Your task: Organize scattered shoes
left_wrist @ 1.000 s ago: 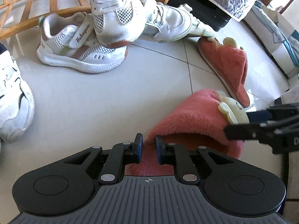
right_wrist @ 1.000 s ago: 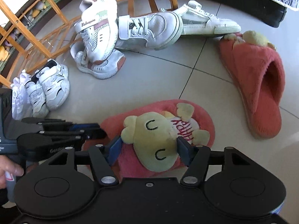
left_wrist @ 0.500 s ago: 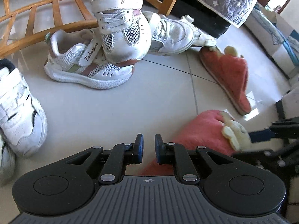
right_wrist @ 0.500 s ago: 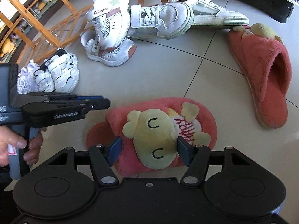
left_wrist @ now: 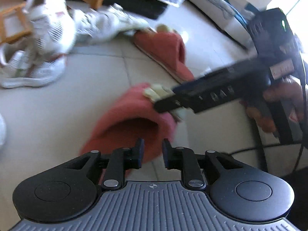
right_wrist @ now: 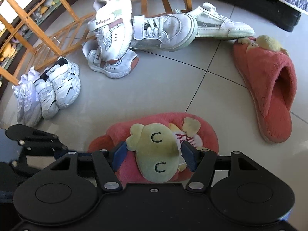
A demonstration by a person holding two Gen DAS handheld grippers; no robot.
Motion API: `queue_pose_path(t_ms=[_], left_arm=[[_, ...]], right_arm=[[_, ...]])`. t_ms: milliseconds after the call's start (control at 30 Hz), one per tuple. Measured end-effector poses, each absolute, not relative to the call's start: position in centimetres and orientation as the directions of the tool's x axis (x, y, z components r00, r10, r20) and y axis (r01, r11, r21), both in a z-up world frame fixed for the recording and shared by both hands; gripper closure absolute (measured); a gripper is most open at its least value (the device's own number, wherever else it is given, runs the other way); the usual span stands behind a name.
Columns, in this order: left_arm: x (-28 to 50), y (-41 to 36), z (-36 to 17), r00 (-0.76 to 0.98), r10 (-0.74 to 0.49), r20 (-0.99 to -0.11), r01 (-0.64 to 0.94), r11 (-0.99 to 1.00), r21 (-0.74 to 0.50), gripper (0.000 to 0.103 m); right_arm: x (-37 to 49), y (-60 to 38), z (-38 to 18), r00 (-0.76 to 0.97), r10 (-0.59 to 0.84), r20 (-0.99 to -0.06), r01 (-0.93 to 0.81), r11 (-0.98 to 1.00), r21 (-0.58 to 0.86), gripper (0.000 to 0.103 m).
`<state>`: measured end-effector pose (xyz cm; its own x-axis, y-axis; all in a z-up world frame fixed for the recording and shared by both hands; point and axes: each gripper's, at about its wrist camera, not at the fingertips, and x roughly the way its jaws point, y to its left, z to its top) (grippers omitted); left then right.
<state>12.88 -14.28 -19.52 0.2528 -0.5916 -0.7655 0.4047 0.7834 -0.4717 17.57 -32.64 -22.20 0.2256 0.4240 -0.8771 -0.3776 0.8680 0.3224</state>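
Raised off the near pink slipper (right_wrist: 115, 132) on the floor, left claw (left_wrist: 152, 152) is opening, empty, while right claw (right_wrist: 153, 155) grips that slipper's plush toe.

Bare tile (right_wrist: 169, 88) lies open between the near slipper (right_wrist: 115, 134) and the sneaker pile (right_wrist: 115, 57); another slipper (right_wrist: 269, 88) blocks the right.

Two pink plush slippers (right_wrist: 154, 144) (right_wrist: 269, 88), white sneakers (right_wrist: 115, 38) piled, tiled floor
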Motion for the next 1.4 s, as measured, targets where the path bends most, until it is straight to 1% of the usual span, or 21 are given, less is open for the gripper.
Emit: queue_pose_path(t_ms=[133,233,333,367,433,500,567,667,767,833,867,967,1067,1167,1267,1400], left_arm=[[13.0,-15.9,-20.6,0.255,-0.568,-0.782,0.424,0.793,-0.437,0.077],[13.3,-16.5,-21.0,0.246,-0.578,-0.778,0.427,0.785,-0.448,0.076],[13.1,-17.4,-21.0,0.236,-0.585,-0.776,0.455,0.772,-0.444,0.071],[12.8,-17.8,-21.0,0.244,-0.582,-0.776,0.470,0.771,-0.430,0.071],[12.7,-18.0,-21.1,0.254,-0.574,-0.779,0.478,0.774,-0.415,0.073],[12.7,-17.9,-21.3,0.259,-0.567,-0.782,0.472,0.781,-0.409,0.082],[12.9,-17.6,-21.3,0.262,-0.569,-0.779,0.463,0.783,-0.416,0.085],[12.9,-17.0,-21.3,0.269,-0.570,-0.777,0.456,0.785,-0.418,0.087],[13.0,-16.8,-21.2,0.270,-0.564,-0.780,0.454,0.789,-0.413,0.088],[13.1,-16.6,-21.1,0.274,-0.557,-0.784,0.452,0.794,-0.407,0.088],[13.2,-16.4,-21.0,0.279,-0.551,-0.787,0.452,0.798,-0.399,0.088],[13.2,-15.6,-20.9,0.289,-0.535,-0.794,0.450,0.808,-0.381,0.088],[13.4,-14.7,-20.9,0.294,-0.521,-0.801,0.455,0.814,-0.362,0.088],[13.7,-13.8,-20.9,0.297,-0.510,-0.807,0.453,0.819,-0.352,0.088],[14.0,-13.0,-21.0,0.302,-0.505,-0.809,0.430,0.829,-0.357,0.088],[14.0,-12.5,-21.0,0.307,-0.502,-0.808,0.416,0.835,-0.360,0.087]], right_arm=[[17.5,-32.5,-22.3,0.216,0.429,-0.877,-0.387,0.863,0.326,0.039],[17.5,-32.4,-22.3,0.216,0.425,-0.879,-0.394,0.862,0.320,0.042],[17.5,-32.4,-22.3,0.214,0.425,-0.879,-0.393,0.862,0.321,0.044],[17.5,-32.3,-22.4,0.212,0.424,-0.880,-0.396,0.861,0.320,0.044],[17.5,-32.2,-22.4,0.206,0.421,-0.883,-0.402,0.860,0.316,0.045],[17.5,-32.1,-22.4,0.202,0.417,-0.886,-0.407,0.859,0.311,0.045],[17.6,-32.1,-22.3,0.206,0.418,-0.885,-0.413,0.857,0.309,0.044],[17.6,-32.2,-21.9,0.217,0.426,-0.878,-0.428,0.850,0.307,0.040],[17.5,-32.1,-21.7,0.225,0.432,-0.873,-0.450,0.841,0.300,0.033],[17.3,-32.0,-21.6,0.228,0.440,-0.868,-0.462,0.834,0.301,0.020],[17.2,-31.9,-21.6,0.232,0.444,-0.865,-0.465,0.832,0.302,0.019],[17.2,-31.9,-21.7,0.237,0.459,-0.856,-0.469,0.826,0.312,0.017],[17.3,-32.1,-21.9,0.218,0.500,-0.838,-0.467,0.807,0.361,0.017],[17.2,-32.0,-22.0,0.193,0.532,-0.824,-0.516,0.770,0.376,0.017],[16.8,-31.4,-22.3,0.178,0.521,-0.835,-0.571,0.746,0.343,0.017],[16.6,-31.0,-23.0,0.163,0.530,-0.832,-0.616,0.713,0.333,0.017]])
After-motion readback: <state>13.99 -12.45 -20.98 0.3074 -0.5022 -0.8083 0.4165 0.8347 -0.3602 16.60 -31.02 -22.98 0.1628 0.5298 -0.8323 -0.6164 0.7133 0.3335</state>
